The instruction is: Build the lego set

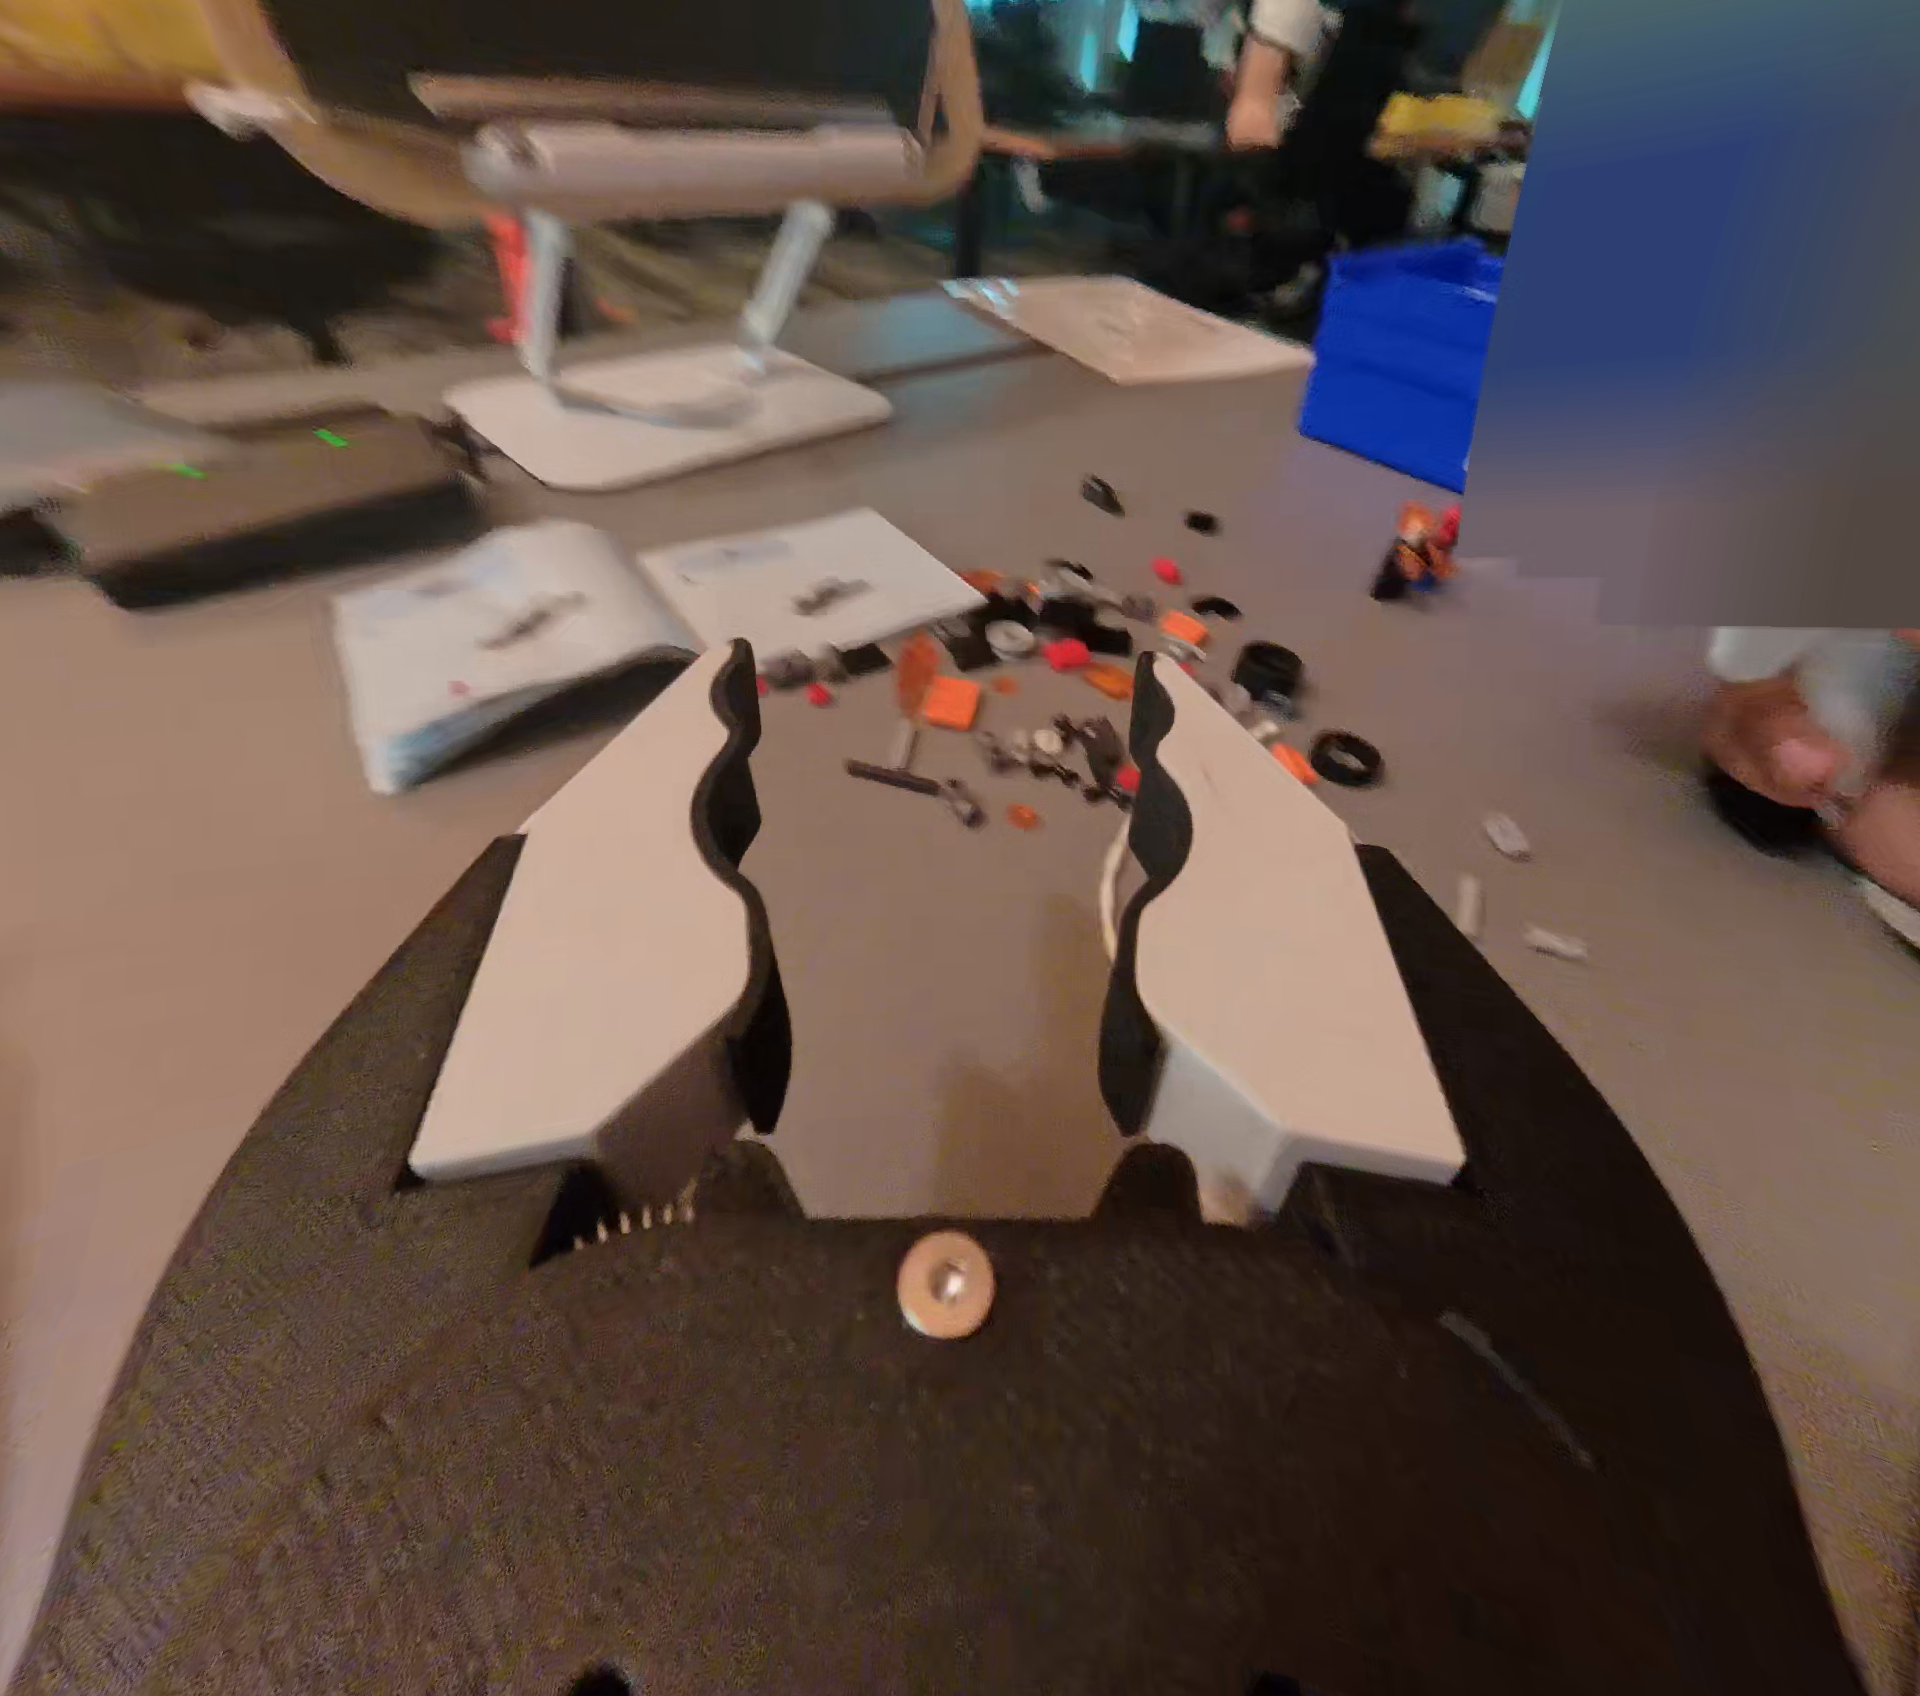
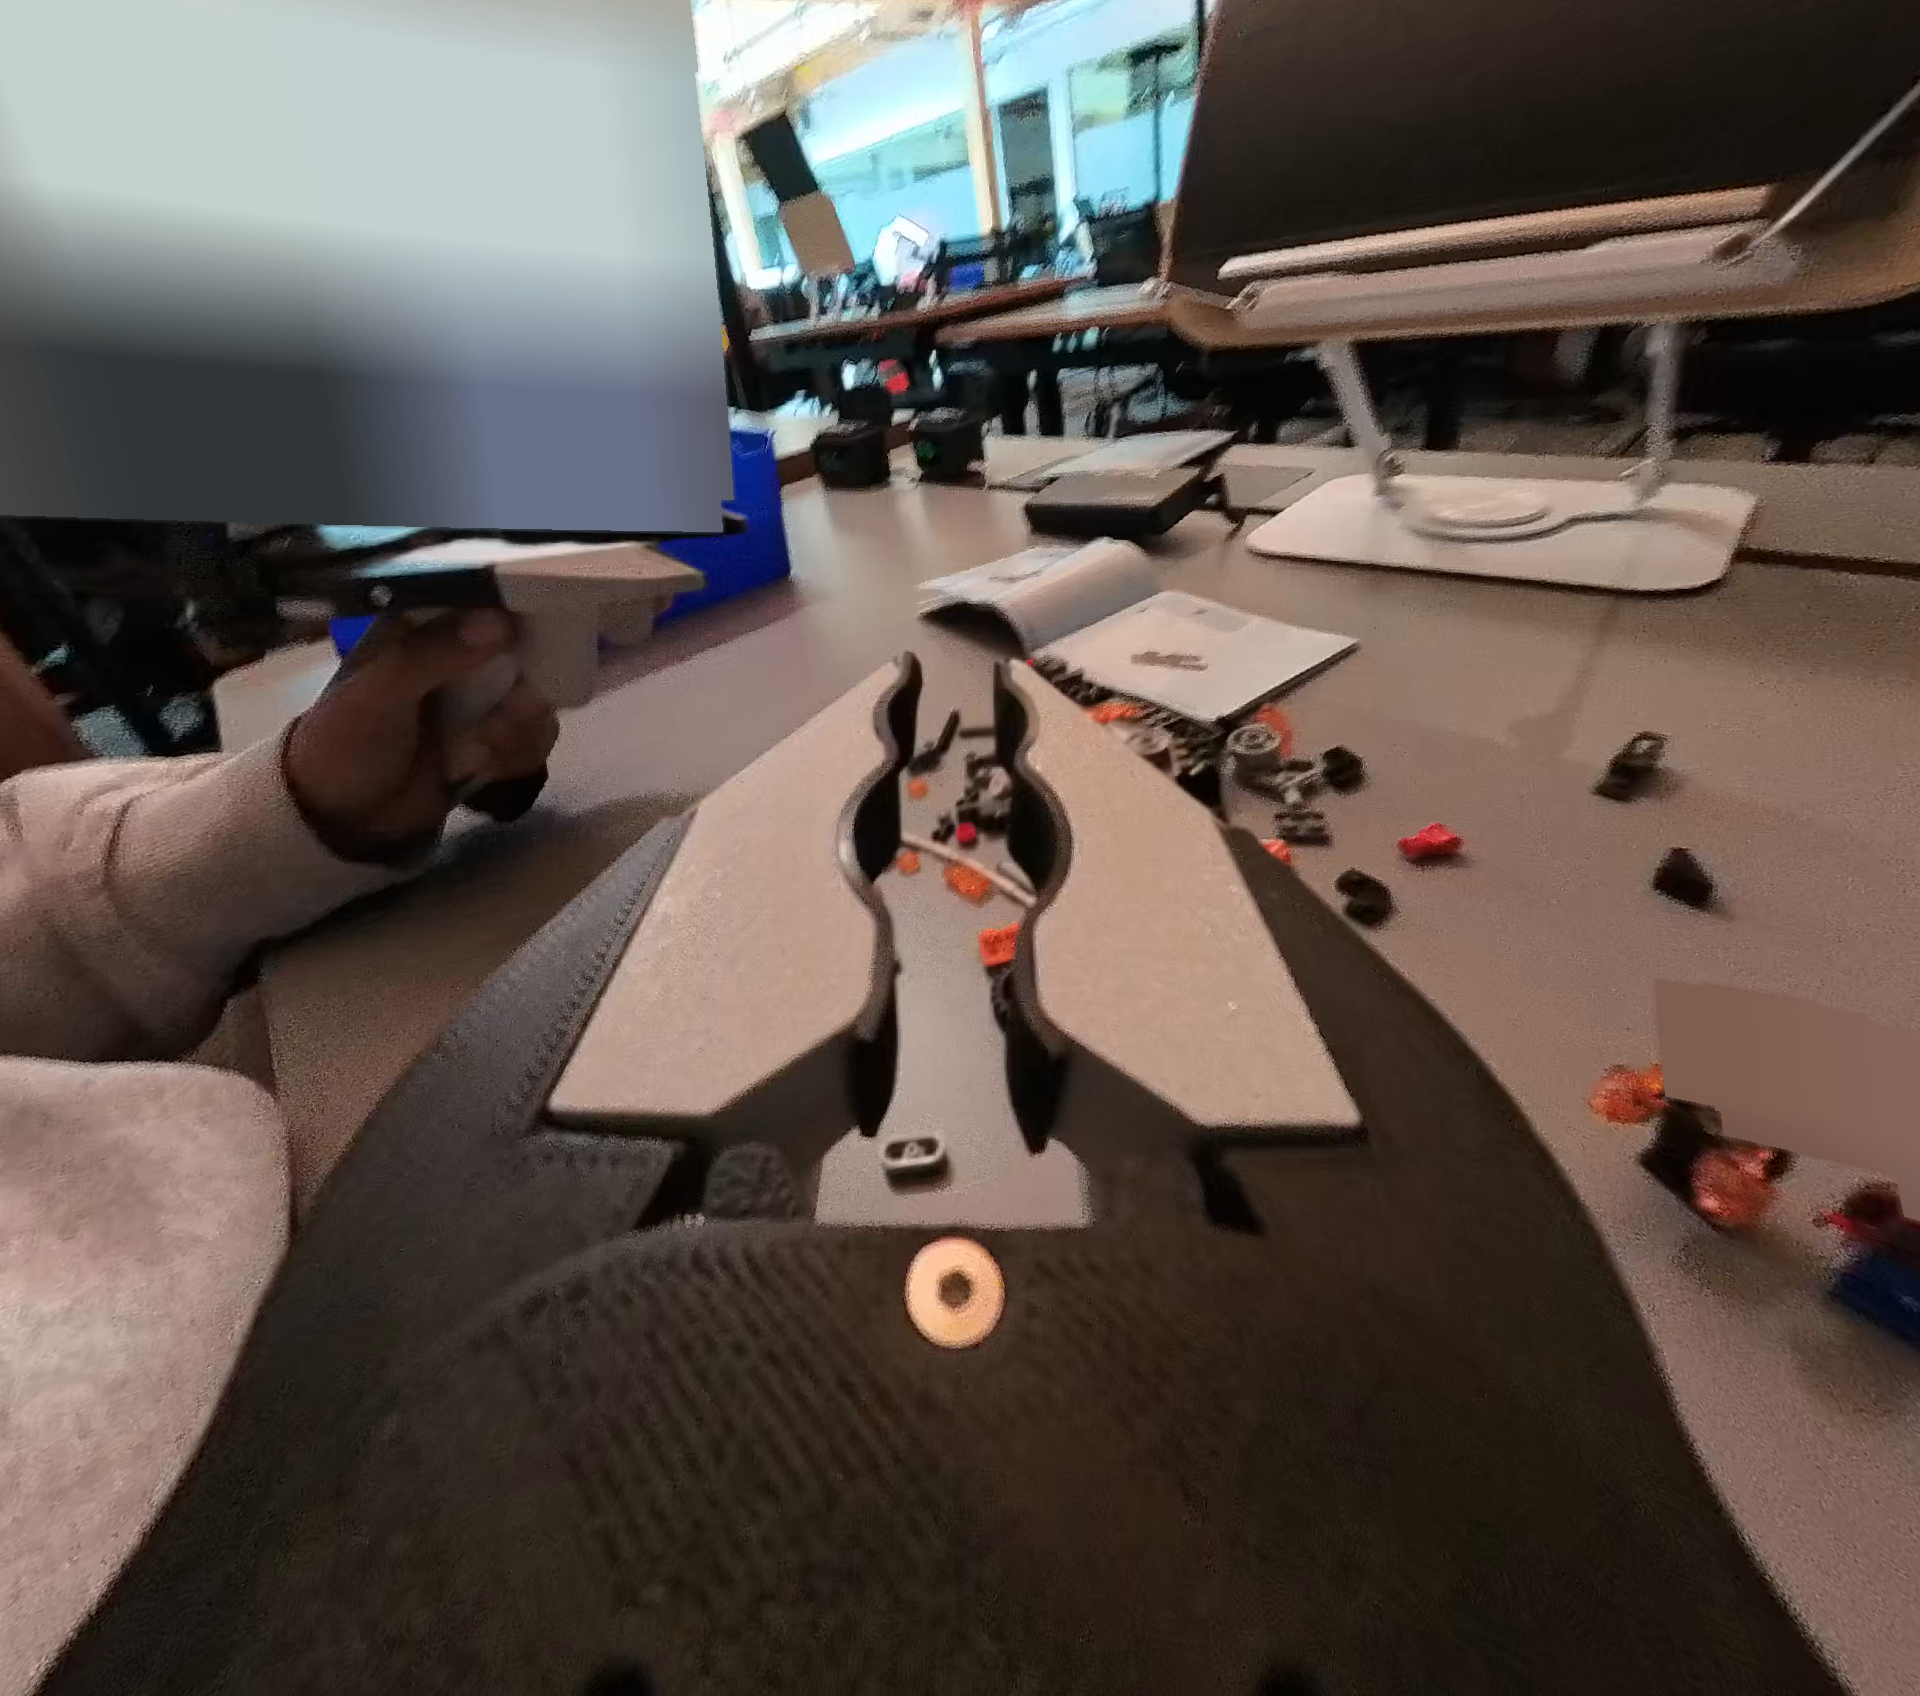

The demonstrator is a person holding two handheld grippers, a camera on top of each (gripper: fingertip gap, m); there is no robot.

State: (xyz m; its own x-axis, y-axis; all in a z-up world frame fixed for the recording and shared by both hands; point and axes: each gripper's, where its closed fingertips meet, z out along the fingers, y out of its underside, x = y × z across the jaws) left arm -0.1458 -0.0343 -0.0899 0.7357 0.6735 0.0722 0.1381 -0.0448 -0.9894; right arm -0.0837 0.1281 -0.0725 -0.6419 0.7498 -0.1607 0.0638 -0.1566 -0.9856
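Observation:
Loose lego pieces [image 1: 1039, 680], mostly black, orange and red, lie scattered on the grey table [image 1: 208, 919]. My left gripper [image 1: 940, 670] is open wide and empty, just short of the pile. My right gripper [image 2: 956, 680] is open by a narrow gap and empty, pointing at the same pieces [image 2: 1195, 742]. Small orange and black pieces [image 2: 966, 877] show on the table between its fingers. An open instruction booklet [image 1: 582, 628] lies left of the pile; it also shows in the right wrist view [image 2: 1195, 649]. The left gripper [image 2: 582, 597] shows there too, held in a hand.
Minifigures [image 1: 1418, 566] stand right of the pile, also seen in the right wrist view [image 2: 1714, 1158]. A monitor on a white stand [image 1: 665, 420], a black box [image 1: 260, 503] and a blue bin [image 1: 1392, 358] are at the back. A small grey piece [image 2: 914, 1153] lies near me.

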